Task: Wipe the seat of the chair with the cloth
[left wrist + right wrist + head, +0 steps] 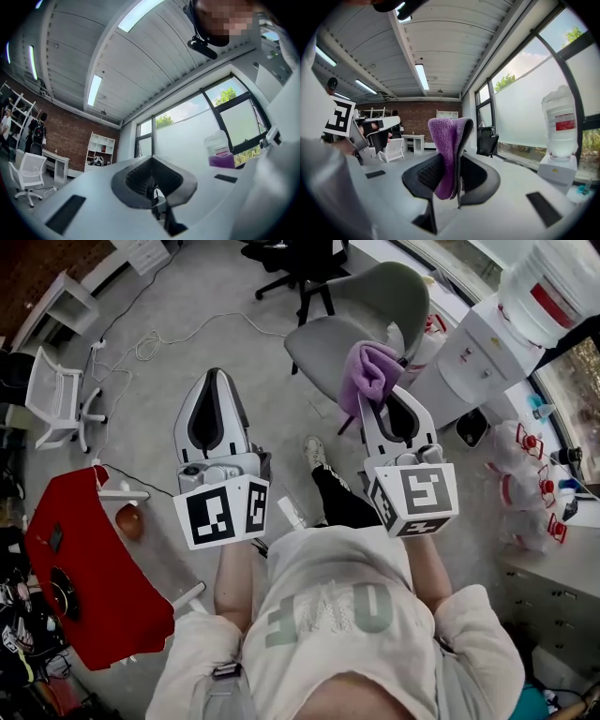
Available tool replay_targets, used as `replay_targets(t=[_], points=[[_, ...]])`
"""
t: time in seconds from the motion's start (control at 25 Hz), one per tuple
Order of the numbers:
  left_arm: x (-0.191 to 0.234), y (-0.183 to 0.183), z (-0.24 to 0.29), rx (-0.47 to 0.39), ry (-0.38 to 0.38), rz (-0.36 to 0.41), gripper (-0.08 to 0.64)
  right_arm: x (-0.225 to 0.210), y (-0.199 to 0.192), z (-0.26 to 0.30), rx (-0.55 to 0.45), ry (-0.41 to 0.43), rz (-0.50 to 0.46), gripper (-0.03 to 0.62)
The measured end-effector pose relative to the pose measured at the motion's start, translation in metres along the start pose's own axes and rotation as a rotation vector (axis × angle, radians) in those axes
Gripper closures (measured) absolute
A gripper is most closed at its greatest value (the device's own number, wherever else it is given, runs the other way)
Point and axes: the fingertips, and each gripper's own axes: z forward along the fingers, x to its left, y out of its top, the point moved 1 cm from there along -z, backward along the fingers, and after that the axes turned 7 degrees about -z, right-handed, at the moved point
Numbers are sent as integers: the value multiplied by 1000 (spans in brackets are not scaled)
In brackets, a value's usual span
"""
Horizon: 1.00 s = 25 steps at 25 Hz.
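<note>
Grey floor [234, 343] runs under us, with a white cable [155, 341] looped across it. The grey chair [323, 352] stands ahead, to our right. Beyond it is a white water dispenser [473, 352] with its bottle [553, 282] on top. At our left sit a red bench [89, 568] and a small white chair [54, 395], and a black office chair [300, 263] stands at the far end.

Our right hand-held gripper [452, 164] pinches the purple cloth [446, 140], folded between its jaws, with the fold standing up above the tips. In the head view the cloth lies over the near edge of the grey chair's seat. We cannot tell whether it touches the seat.

Our left hand-held gripper [152, 161] has its jaws pressed together with nothing between them. It is held out over bare floor, left of the grey chair and well apart from it. The two hand-held grippers sit side by side at about the same reach, apart from each other.
</note>
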Motion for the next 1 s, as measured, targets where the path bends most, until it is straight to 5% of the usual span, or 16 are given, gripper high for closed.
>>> replay_targets(t=[0.24,0.52,0.8,1.0], points=[[16,-35,84,-4,-42,27,548,-23,-11,96,-29,13,1,500],[38,-63,240,-5,-163,-3,548,-84,-10,239,29,-55,3,500],[34,-81,407,-41,-304,-22,548,-180,3,341,56,-227,36,500],[24,-103,474,-3,-414,-72,548,-214,-1,367,93,-356,67,500]])
